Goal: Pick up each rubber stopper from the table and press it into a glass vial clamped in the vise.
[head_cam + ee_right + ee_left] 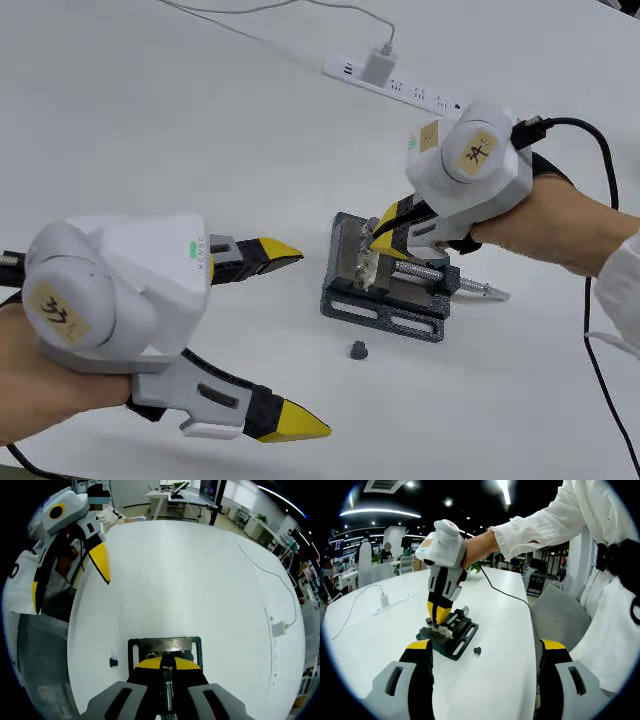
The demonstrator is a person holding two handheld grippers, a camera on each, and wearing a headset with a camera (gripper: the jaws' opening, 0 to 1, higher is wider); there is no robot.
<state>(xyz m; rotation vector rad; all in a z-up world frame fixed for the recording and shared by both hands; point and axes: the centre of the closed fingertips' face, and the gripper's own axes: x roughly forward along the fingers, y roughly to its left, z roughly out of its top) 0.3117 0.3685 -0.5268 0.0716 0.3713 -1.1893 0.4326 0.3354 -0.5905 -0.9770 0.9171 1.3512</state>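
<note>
Right tool [385, 238] stood narrow, tips together over the vial [367, 265] in the vise [385, 300], apparently to press down; what it gripped was hidden. One stopper [358, 350] lay on the counter [150, 120] just beside the vise. Left tool [312, 342] hung wide, well apart, likely free to fetch it.

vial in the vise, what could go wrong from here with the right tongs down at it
1. The right tongs look shut and are held tilted, tips at the vial in the vise. A slanted push could seat a stopper crooked or stress the glass. Whether anything sits between the tips is hidden.
2. The loose stopper is small and lies on the table near the vise base. The open left tongs might knock it away.
</note>
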